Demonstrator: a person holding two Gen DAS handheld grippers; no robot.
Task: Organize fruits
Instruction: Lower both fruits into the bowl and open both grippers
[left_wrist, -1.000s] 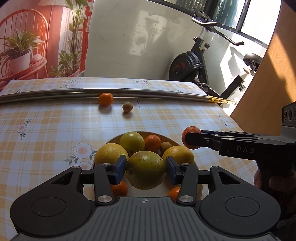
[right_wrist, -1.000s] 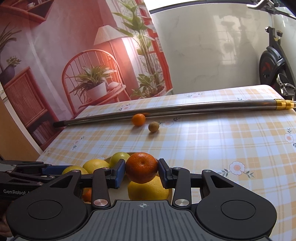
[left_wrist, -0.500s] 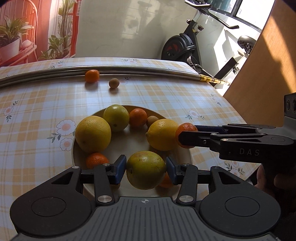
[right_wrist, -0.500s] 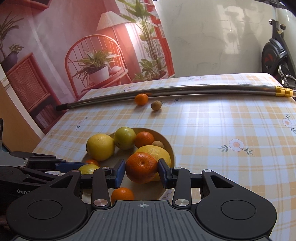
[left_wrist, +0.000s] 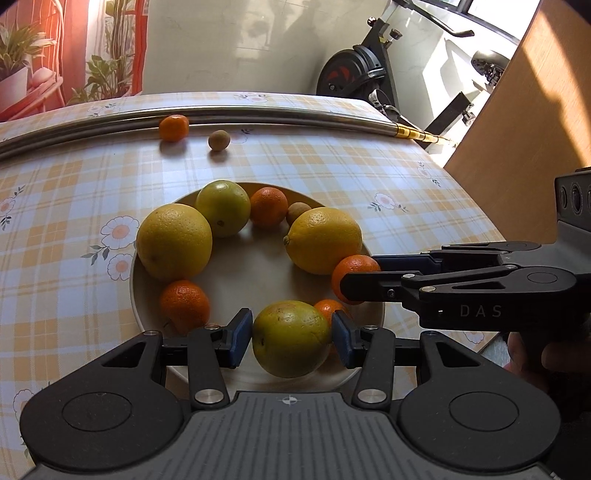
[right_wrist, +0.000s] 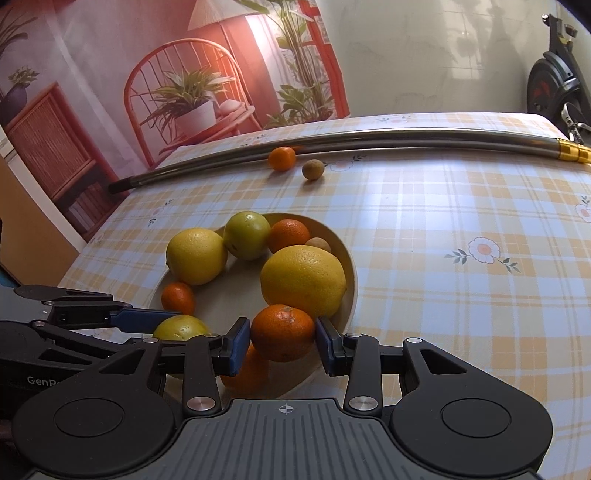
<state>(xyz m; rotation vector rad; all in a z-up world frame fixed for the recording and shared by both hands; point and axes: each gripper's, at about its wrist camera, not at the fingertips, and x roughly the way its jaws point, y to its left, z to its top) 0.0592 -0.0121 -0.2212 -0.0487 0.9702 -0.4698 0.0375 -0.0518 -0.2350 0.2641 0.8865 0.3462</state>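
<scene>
Reading "DAS" on right gripper (left_wrist: 356, 280), "GenR" on left gripper (right_wrist: 177, 325).

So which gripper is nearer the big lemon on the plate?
Right. The right gripper holds a mandarin against the lemon; the left gripper sits farther back.

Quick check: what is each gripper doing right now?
Left gripper: closed on a yellow-green citrus fruit, over the plate.
Right gripper: closed on a mandarin.

exercise bike (left_wrist: 373, 79) cropped, small brown fruit (left_wrist: 297, 212) half-hidden
</scene>
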